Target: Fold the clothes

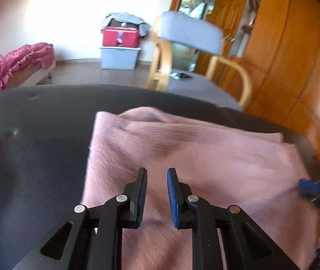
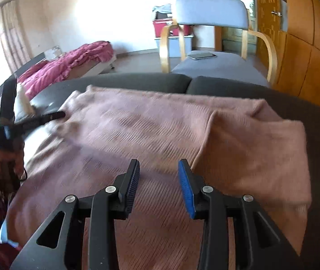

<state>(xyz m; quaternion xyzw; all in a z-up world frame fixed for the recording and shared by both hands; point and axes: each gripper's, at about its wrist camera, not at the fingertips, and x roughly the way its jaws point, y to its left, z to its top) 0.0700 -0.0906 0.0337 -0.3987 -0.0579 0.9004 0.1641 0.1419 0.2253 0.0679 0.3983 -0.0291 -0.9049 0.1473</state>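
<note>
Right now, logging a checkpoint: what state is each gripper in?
Left gripper: open, empty, over the pink sweater.
Right gripper: open, empty, over the same sweater.

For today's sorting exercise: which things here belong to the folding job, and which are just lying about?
Belongs to the job:
pink knit sweater
left tool
right tool
dark cushion under the sweater

Just lying about:
grey armchair
phone on its seat
red box
magenta bedding

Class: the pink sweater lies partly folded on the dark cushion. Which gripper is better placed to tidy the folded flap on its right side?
Probably the right gripper: it is open above the sweater, with the flap just beside it. The left gripper faces the other edge.
</note>
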